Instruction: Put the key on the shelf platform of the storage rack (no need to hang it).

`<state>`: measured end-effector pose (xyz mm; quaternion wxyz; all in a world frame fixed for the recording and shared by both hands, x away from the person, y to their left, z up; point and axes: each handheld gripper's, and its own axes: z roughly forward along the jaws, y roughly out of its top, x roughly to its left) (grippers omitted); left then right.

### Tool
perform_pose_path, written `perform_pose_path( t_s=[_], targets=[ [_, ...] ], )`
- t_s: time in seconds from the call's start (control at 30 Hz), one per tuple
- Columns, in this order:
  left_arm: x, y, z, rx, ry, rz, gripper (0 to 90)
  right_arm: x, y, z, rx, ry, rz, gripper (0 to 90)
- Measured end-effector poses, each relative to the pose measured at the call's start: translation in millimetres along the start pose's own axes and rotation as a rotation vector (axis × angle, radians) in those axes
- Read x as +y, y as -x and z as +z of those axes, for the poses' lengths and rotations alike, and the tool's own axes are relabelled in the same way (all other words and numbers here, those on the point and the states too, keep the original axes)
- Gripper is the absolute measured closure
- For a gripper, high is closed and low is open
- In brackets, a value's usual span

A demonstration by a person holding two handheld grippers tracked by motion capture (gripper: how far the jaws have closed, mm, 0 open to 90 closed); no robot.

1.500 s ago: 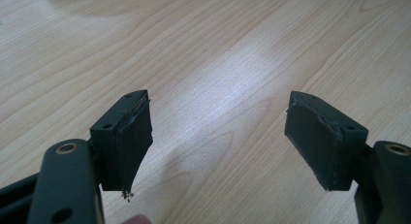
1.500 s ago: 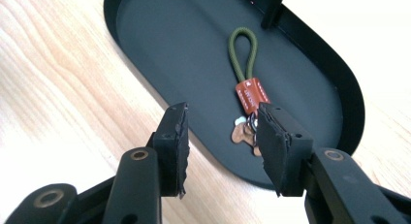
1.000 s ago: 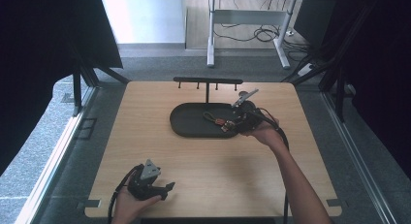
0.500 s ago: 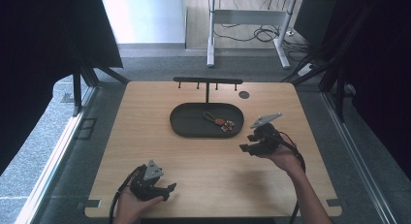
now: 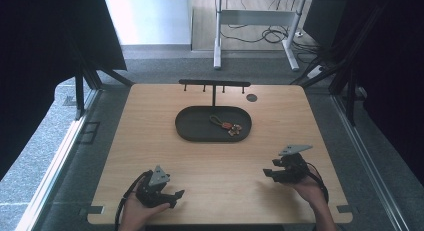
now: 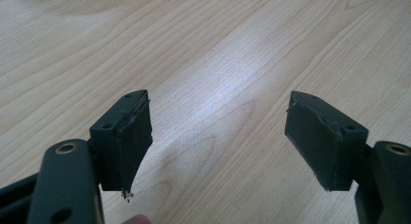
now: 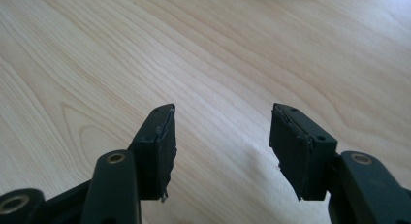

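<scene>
A dark oval tray [image 5: 192, 127] lies at the middle of the wooden table [image 5: 150, 156], with a small keychain of orange and brown charms [image 5: 227, 125] in its right half. My right gripper [image 5: 270, 173] rests low over the table's front right, well clear of the tray; its jaws have just been opening and stand open [image 7: 222, 136] over bare wood with nothing between them. My left gripper [image 5: 176, 196] sits at the front left edge, also open [image 6: 218, 136] and empty above the wood.
A black T-shaped hook rack [image 5: 214, 84] stands at the table's far edge behind the tray. A small dark round disc [image 5: 252, 97] lies near the back right. Black frame posts and curtains flank both sides of the table.
My right gripper has left the tray and come back toward the front right of the table, sinking lower. The keychain stays in the tray. The left gripper has not moved.
</scene>
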<state>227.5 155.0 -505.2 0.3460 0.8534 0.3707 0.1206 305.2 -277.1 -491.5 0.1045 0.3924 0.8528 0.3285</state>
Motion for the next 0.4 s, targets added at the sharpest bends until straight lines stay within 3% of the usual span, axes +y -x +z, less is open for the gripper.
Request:
perform_pose_path(
  t_s=[0.07, 0.13, 0.4],
  targets=[
    [0.0, 0.7, 1.1, -0.001, -0.002, -0.002, 25.6, -6.7, 0.5, 0.6, -0.002, 0.005, 0.012, 42.8],
    [0.1, 1.6, 2.2, -0.002, -0.005, 0.002, 25.6, -9.3, 0.4, -0.4, -0.01, -0.006, -0.006, 42.3],
    [2.3, 5.6, 4.4, -0.012, -0.012, 0.021, 25.4, -13.5, -4.3, -9.8, -0.057, 0.045, -0.021, 35.7]
  ],
)
